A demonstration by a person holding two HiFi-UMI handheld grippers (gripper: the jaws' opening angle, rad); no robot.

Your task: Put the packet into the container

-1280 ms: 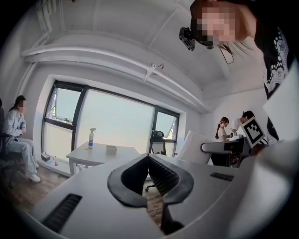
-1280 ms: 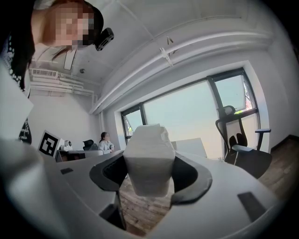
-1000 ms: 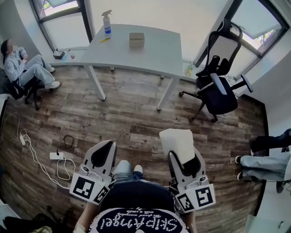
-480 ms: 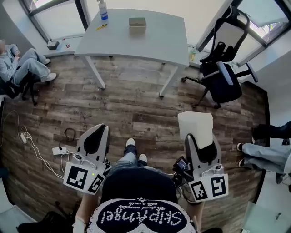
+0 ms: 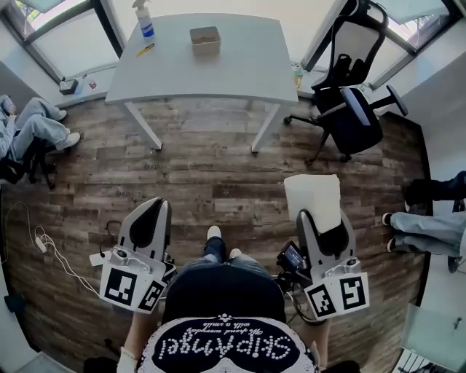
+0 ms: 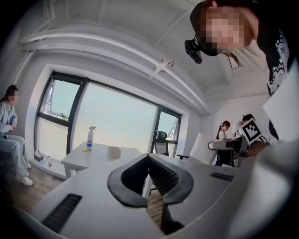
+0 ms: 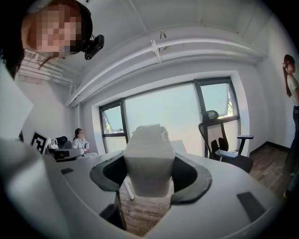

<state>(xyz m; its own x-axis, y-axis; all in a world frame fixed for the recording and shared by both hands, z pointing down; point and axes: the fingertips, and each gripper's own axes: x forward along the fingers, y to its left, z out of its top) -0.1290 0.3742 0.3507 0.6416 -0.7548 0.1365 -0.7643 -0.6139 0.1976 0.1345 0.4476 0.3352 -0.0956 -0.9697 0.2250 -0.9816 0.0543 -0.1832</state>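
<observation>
A white packet [image 5: 313, 199] sticks out of my right gripper [image 5: 320, 227], which is shut on it; in the right gripper view the packet [image 7: 148, 156] fills the gap between the jaws. My left gripper [image 5: 148, 221] is shut with nothing in it, its jaws meeting tip to tip [image 6: 148, 158]. Both grippers hang low over the wooden floor, close in front of my body. The small open container [image 5: 205, 40] sits far off on the white table [image 5: 240, 69]; it also shows in the left gripper view as a small box [image 6: 113, 151].
A spray bottle [image 5: 145, 20] and a yellow pen [image 5: 145, 50] lie on the table's left part. A black office chair [image 5: 352, 109] stands right of the table. A seated person [image 5: 29, 131] is at far left, another person's legs [image 5: 429, 226] at right. Cables [image 5: 51, 244] trail on the floor.
The view has moved forward toward the table, which now sits nearer the top centre. Both grippers keep their hold and stance; the packet stays clamped in the right one.
</observation>
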